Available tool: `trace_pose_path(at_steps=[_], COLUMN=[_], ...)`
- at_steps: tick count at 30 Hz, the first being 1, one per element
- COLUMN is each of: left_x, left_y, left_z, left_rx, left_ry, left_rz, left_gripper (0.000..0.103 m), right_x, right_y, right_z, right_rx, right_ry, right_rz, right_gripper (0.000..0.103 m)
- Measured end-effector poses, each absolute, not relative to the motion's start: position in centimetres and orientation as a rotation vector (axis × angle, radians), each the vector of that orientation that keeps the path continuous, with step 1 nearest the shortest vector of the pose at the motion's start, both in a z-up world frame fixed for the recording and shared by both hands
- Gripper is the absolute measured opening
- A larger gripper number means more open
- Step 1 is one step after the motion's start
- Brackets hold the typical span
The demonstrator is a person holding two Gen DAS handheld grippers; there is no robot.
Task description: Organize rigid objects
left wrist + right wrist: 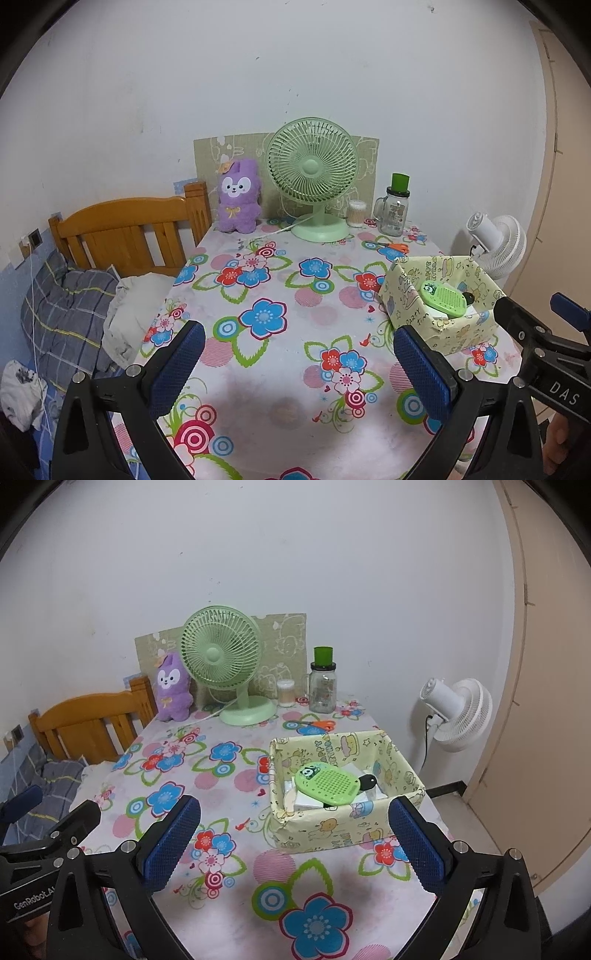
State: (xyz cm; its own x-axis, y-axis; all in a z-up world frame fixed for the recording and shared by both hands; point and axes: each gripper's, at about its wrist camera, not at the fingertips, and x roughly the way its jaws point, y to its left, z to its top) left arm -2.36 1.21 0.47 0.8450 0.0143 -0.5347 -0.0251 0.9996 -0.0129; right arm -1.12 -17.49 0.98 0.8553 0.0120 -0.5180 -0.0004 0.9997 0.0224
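Note:
A cream cartoon-print box (343, 832) (448, 338) stands at the right side of the flowered table (229, 915) (280, 369). Inside it lie a green perforated paddle-shaped item (327, 782) (445, 299), a black object (367, 782) and some white pieces. Orange-handled scissors (314, 723) (391, 246) lie on the cloth behind the box. My left gripper (299, 354) hangs open over the table's near middle, holding nothing. My right gripper (295, 830) is open just in front of the box, its fingers wide apart and bare.
Along the back wall stand a purple plush (238, 195), a green desk fan (312, 177), a cotton-swab jar (356, 213) and a glass jar with a green lid (395, 206). A wooden bed (125, 229) adjoins on the left; a white fan (458, 709) stands right.

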Motion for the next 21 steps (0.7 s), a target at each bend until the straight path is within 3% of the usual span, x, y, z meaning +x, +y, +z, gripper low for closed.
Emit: trace_pose_path(at_steps=[21], left_x=[-2.53], left_y=[1.23], left_z=[0.65], left_rx=[-0.017], left_ry=[0.565], left_rz=[0.025], left_gripper=[0.103], right_x=[-1.17], right_y=[-17.27], right_z=[0.99], right_rx=[0.015], right_ry=[0.541], right_rz=[0.027], right_gripper=[0.103])
